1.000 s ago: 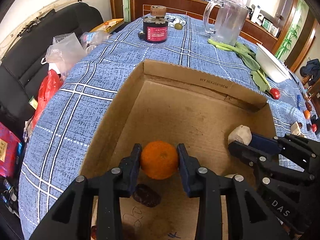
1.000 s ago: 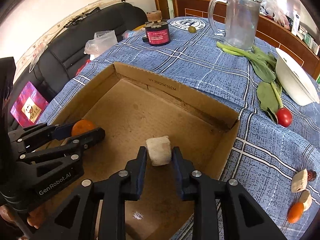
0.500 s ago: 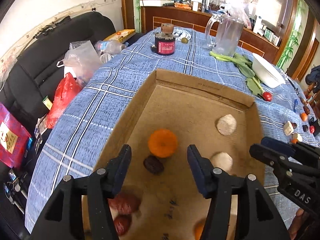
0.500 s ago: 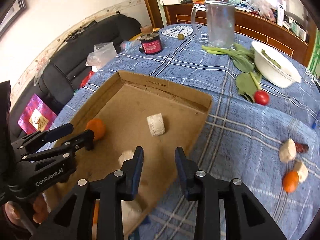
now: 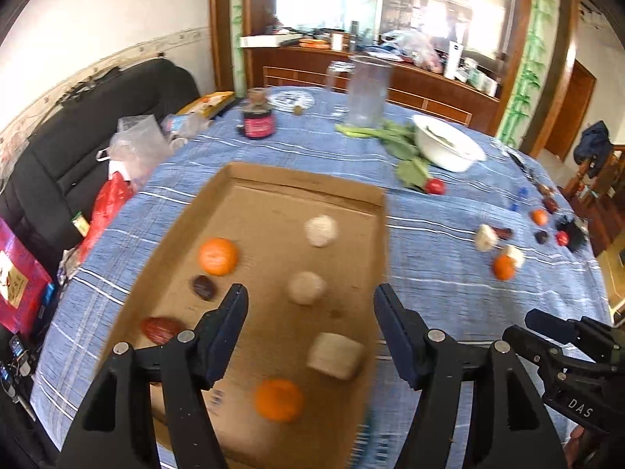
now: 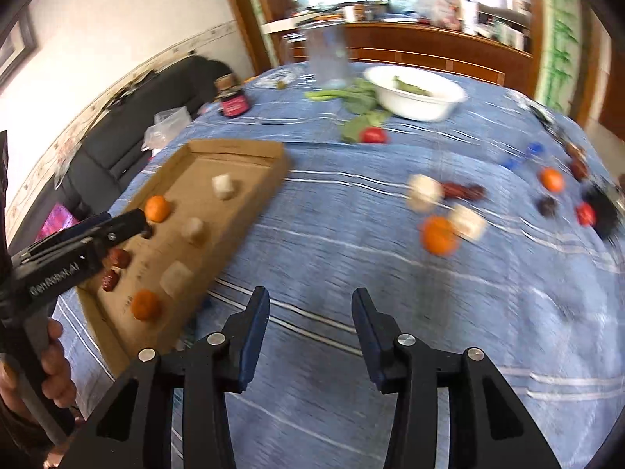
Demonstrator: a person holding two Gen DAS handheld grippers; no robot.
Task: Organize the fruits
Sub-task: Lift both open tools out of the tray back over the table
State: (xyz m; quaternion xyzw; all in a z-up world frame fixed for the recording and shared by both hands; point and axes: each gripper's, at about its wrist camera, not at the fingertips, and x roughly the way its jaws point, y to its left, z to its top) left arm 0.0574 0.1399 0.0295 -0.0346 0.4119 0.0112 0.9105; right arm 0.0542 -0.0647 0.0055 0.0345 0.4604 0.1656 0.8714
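A shallow cardboard tray (image 5: 300, 179) (image 6: 234, 146) lies on the blue checked tablecloth. In it lie two oranges (image 5: 217, 256) (image 5: 278, 398), three pale chunks (image 5: 321, 230) and dark red dates (image 5: 162, 328). My left gripper (image 5: 310, 312) is open and empty, raised above the tray's near half. My right gripper (image 6: 310, 312) is open and empty over bare cloth, right of the tray. Loose on the cloth to the right lie an orange (image 6: 439, 234), pale chunks (image 6: 424, 191), a date (image 6: 463, 190), another orange (image 6: 551, 179) and small red and dark fruits (image 6: 584, 214).
A white bowl (image 6: 414, 93) with greens, leafy stalks (image 6: 359, 97), a red tomato (image 6: 373, 135), a glass jug (image 6: 326, 58) and a dark jar (image 6: 233, 97) stand at the far side. A black sofa (image 5: 78, 129) with bags lies left of the table.
My left gripper let go of the orange in the tray, opened and rose. My right gripper let go of the pale chunk, opened, rose and swung right over the cloth.
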